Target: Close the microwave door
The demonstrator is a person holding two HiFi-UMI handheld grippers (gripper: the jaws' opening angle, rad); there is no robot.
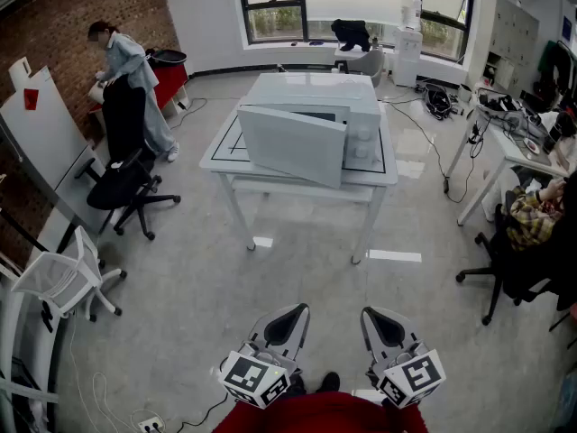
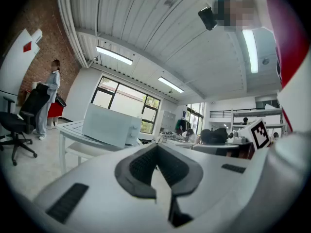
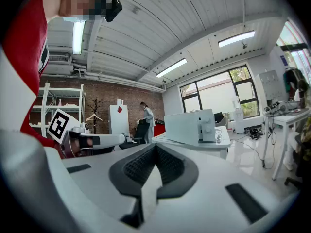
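A white microwave (image 1: 315, 120) stands on a white table (image 1: 225, 161) in the middle of the room. Its door (image 1: 290, 144) hangs open, swung out over the table's front. My two grippers are far from it, low and close to my body. The left gripper (image 1: 288, 316) and the right gripper (image 1: 383, 318) are both shut with nothing between their pads. In the left gripper view the left gripper (image 2: 155, 147) points level, with the microwave (image 2: 109, 125) off to its left. In the right gripper view the right gripper (image 3: 155, 147) has the microwave (image 3: 192, 125) a little to its right.
A person (image 1: 131, 84) stands at the far left by the brick wall, with a black office chair (image 1: 126, 188) nearby. At the near left is a white chair (image 1: 63, 278). Another person sits at a cluttered desk (image 1: 514, 147) on the right. Cables (image 1: 433, 142) trail on the floor.
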